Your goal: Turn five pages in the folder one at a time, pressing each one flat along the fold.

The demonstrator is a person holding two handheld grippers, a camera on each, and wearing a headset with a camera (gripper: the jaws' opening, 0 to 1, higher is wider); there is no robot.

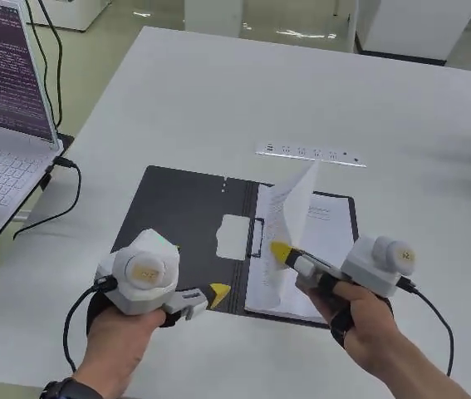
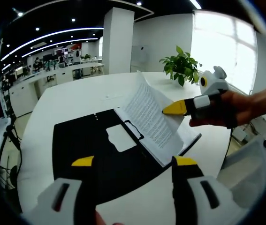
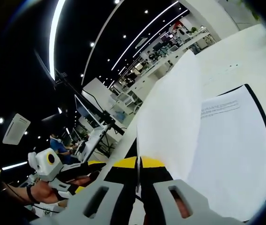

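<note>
A black folder (image 1: 181, 220) lies open on the white table, its paper stack (image 1: 331, 237) on the right half. One printed page (image 1: 295, 214) stands lifted almost upright above the fold. My right gripper (image 1: 281, 251) is shut on that page's lower edge; in the right gripper view the yellow tips (image 3: 139, 164) pinch the sheet (image 3: 170, 117). My left gripper (image 1: 217, 293) hovers at the folder's near edge over the black left cover. In the left gripper view its jaws (image 2: 133, 161) stand open with nothing between them, facing the lifted page (image 2: 149, 115) and the right gripper (image 2: 177, 108).
A laptop (image 1: 2, 125) with cables (image 1: 65, 191) sits at the table's left edge. A white power strip (image 1: 310, 154) lies just beyond the folder. A potted plant (image 2: 182, 65) stands at the far side. Bare table (image 1: 218, 91) stretches behind the folder.
</note>
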